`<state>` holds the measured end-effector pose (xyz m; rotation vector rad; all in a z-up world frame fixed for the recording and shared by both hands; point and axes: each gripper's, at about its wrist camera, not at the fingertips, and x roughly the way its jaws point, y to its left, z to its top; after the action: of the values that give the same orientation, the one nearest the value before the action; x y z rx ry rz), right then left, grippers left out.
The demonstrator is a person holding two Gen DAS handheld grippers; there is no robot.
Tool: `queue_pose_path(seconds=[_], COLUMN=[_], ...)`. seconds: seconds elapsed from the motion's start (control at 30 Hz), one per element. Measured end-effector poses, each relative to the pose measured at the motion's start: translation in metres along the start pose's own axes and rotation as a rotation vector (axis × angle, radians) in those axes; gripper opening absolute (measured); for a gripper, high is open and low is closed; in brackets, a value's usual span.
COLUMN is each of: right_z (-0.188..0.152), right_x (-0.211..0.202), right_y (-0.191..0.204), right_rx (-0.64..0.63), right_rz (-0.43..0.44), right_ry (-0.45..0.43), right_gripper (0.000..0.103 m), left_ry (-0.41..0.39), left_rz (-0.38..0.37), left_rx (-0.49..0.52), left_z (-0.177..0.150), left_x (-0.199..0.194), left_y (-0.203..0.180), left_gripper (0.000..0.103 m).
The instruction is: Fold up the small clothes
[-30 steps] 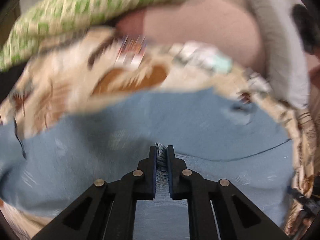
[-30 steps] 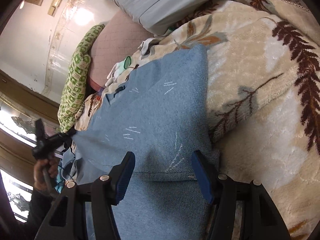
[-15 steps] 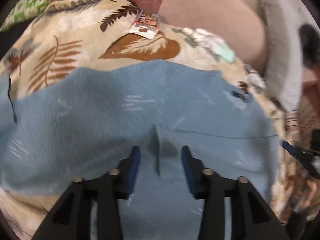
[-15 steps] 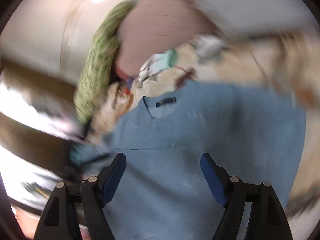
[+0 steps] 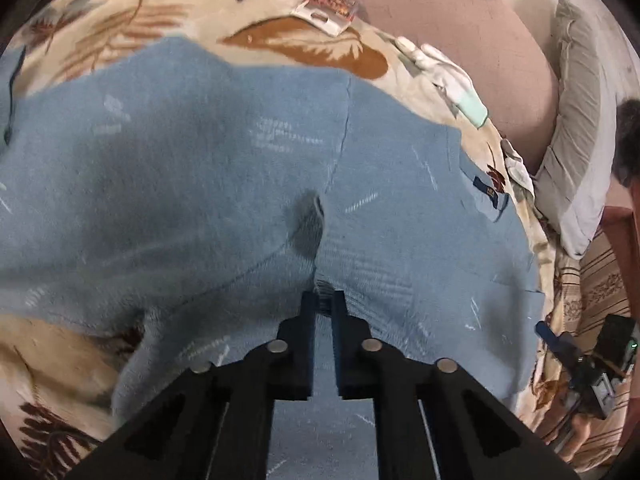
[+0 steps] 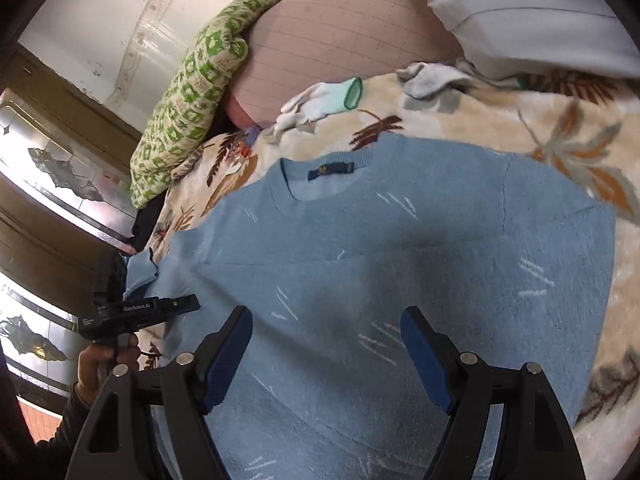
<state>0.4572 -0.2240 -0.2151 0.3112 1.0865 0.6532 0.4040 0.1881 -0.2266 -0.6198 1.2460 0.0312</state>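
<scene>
The blue sweater (image 6: 400,264) lies spread flat on the bed's leaf-print blanket (image 6: 540,120), neckline toward the pink pillow (image 6: 340,40). It looks soft, limp and light, a fuzzy knit that should bunch and drape instead of holding an edge, so seams, hems and cuffs seem the best places to pinch. The left hand-held gripper (image 5: 324,300) has just closed on a raised ridge of the knit. The right hand-held gripper (image 6: 326,344) hangs wide open above the sweater's lower body, gripping nothing.
</scene>
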Motion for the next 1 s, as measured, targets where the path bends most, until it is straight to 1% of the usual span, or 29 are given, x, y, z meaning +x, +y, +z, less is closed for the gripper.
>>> queue_pose_path(seconds=[0.07, 0.13, 0.17, 0.2, 0.23, 0.27, 0.3, 0.37, 0.4, 0.43, 0.47, 0.5, 0.53, 0.57, 0.6, 0.67, 0.7, 0.77, 0.8, 0.83, 0.87, 0.9, 0.93, 1.0], right_z=[0.008, 0.011, 0.011, 0.010, 0.007, 0.006, 0.004, 0.005, 0.009, 0.013, 0.018, 0.021, 0.026, 0.029, 0.033, 0.034, 0.033, 0.030, 0.027, 0.024, 0.021, 0.018, 0.018, 0.024], right_x=[0.000, -0.001, -0.003, -0.004, -0.003, -0.001, 0.004, 0.012, 0.017, 0.020, 0.025, 0.029, 0.036, 0.044, 0.058, 0.082, 0.100, 0.120, 0.131, 0.139, 0.148, 0.157, 0.158, 0.152], right_y=[0.010, 0.016, 0.017, 0.016, 0.013, 0.009, 0.003, -0.001, 0.001, 0.005, 0.013, 0.021, 0.036, 0.049, 0.070, 0.094, 0.105, 0.115, 0.119, 0.121, 0.120, 0.117, 0.116, 0.116], right_rx=[-0.051, -0.072, -0.074, -0.071, -0.060, -0.046, -0.019, 0.004, -0.001, -0.015, -0.038, -0.068, -0.134, -0.199, -0.315, -0.460, -0.536, -0.610, -0.651, -0.681, -0.701, -0.705, -0.699, -0.674], right_rz=[-0.012, -0.042, -0.040, -0.034, -0.033, -0.032, -0.023, -0.020, -0.020, -0.013, -0.012, -0.020, -0.037, -0.052, -0.091, -0.141, -0.181, -0.195, -0.182, -0.193, -0.218, -0.243, -0.236, -0.235], right_ry=[-0.008, -0.027, -0.037, -0.045, -0.046, -0.041, -0.023, 0.014, 0.028, 0.037, 0.049, 0.059, 0.075, 0.093, 0.114, 0.164, 0.204, 0.250, 0.275, 0.293, 0.319, 0.349, 0.346, 0.341], right_gripper=[0.079, 0.079, 0.079, 0.079, 0.079, 0.079, 0.079, 0.079, 0.080, 0.080, 0.080, 0.080, 0.080, 0.080, 0.080, 0.079, 0.079, 0.077, 0.071, 0.066, 0.053, 0.048, 0.047, 0.013], left_ry=[-0.040, -0.134, -0.180, -0.203, -0.201, -0.174, -0.129, 0.005, 0.071, 0.068, 0.055, 0.032, 0.016, 0.017, 0.022, 0.024, 0.021, 0.018, 0.019, 0.020, 0.021, 0.023, 0.022, 0.017], left_rz=[0.035, 0.065, 0.070, 0.069, 0.079, 0.103, 0.124, 0.153, 0.146, 0.107, 0.099, 0.115, 0.136, 0.146, 0.148, 0.138, 0.129, 0.124, 0.127, 0.127, 0.126, 0.124, 0.122, 0.124], left_rx=[0.033, 0.097, 0.133, 0.164, 0.173, 0.173, 0.160, 0.085, 0.021, -0.017, -0.012, 0.013, 0.048, 0.057, 0.053, 0.050, 0.050, 0.057, 0.067, 0.071, 0.076, 0.080, 0.085, 0.095], left_z=[0.000, -0.004, -0.006, -0.006, -0.008, -0.011, -0.014, -0.017, -0.019, -0.021, -0.021, -0.021, -0.021, -0.022, -0.023, -0.024, -0.027, -0.030, -0.031, -0.030, -0.029, -0.028, -0.029, -0.026], left_x=[-0.011, -0.040, -0.054, -0.066, -0.070, -0.069, -0.063, -0.029, -0.009, -0.002, -0.005, -0.012, -0.015, -0.015, -0.013, -0.010, -0.013, -0.014, -0.014, -0.014, -0.014, -0.014, -0.015, -0.012], left_y=[-0.009, -0.026, -0.036, -0.047, -0.053, -0.054, -0.044, -0.015, 0.005, 0.017, 0.016, 0.008, 0.001, -0.002, -0.001, 0.002, 0.005, 0.007, 0.006, 0.008, 0.008, 0.008, 0.008, 0.011], left_gripper=[0.005, 0.005, 0.005, 0.005, 0.005, 0.005, 0.005, 0.005, 0.006, 0.006, 0.006, 0.006, 0.006, 0.006, 0.006, 0.006, 0.007, 0.007, 0.007, 0.007, 0.007, 0.007, 0.008, 0.009])
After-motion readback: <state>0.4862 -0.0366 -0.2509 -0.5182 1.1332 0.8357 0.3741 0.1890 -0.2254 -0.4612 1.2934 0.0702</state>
